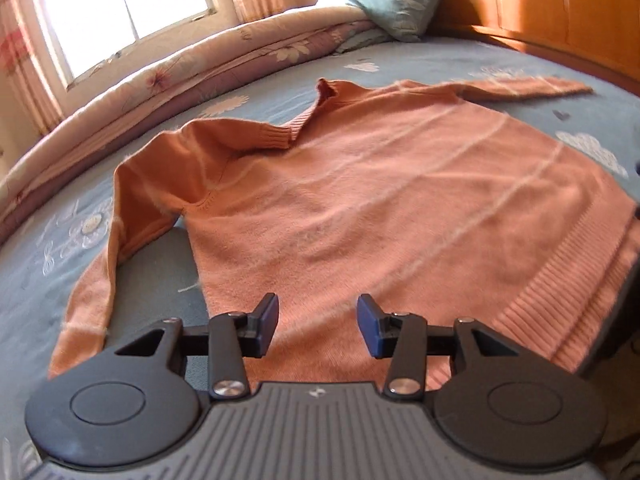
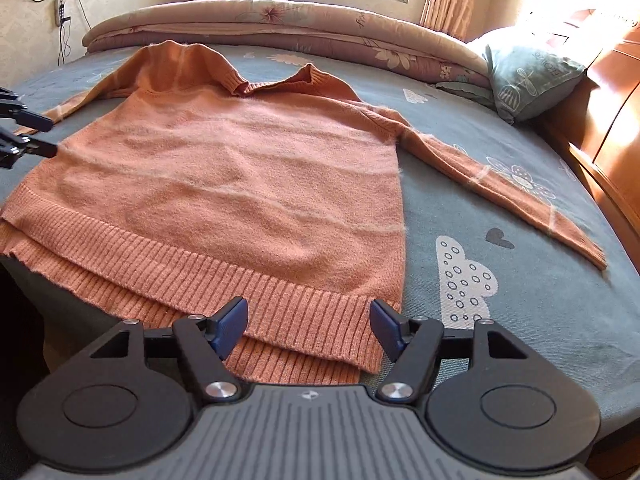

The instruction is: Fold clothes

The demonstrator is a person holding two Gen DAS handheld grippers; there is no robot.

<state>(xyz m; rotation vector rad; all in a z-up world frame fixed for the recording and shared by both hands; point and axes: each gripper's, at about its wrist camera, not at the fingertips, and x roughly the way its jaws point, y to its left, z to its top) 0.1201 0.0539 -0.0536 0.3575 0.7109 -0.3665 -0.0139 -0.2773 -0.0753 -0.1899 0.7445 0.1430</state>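
Fuzzy orange knit sweater, ribbed hem, flat.

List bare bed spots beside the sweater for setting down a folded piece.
Free: bedspread between the sweater body and its outstretched sleeve; the strip between collar and rolled quilt. Crowded: the pillow corner.

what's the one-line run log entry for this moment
stage: fold not begun | sweater: flat on bed, sleeves out | left gripper: open, empty | right gripper: open over hem, empty
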